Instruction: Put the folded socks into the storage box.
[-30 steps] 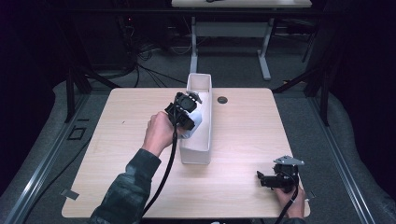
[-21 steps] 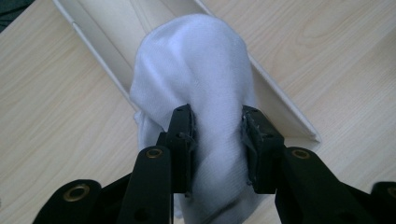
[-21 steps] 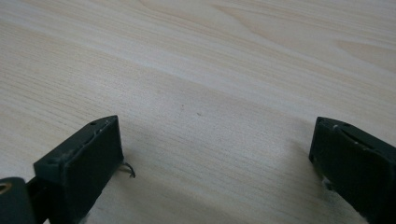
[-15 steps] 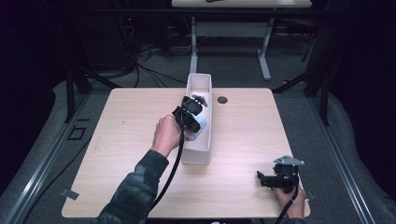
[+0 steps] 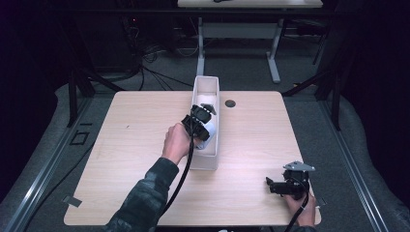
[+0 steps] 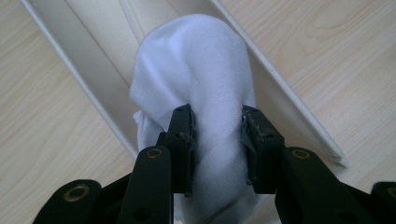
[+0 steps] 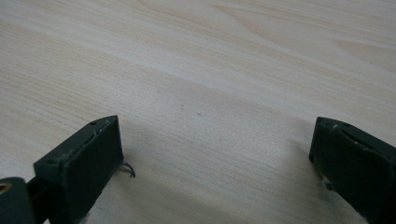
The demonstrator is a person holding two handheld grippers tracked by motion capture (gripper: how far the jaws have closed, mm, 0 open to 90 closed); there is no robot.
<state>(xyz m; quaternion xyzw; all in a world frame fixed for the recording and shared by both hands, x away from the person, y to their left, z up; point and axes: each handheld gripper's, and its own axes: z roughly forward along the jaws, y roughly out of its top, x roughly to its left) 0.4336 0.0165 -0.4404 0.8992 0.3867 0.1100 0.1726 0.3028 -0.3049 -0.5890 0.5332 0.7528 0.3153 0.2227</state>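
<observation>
White cloth (image 6: 201,93) is pinched between the pads of the left gripper (image 6: 217,135) and hangs inside the long white box (image 5: 205,92), between its two thin side walls, the bundle close to both; no brand, label or writing can be read on the cloth, the box or either tool. Pale wood table (image 5: 135,140) lies bare on both sides of the box, and the right gripper (image 7: 215,154) rests near the near right edge, well apart from the box, its jaws spread wide over bare wood with nothing between them
</observation>
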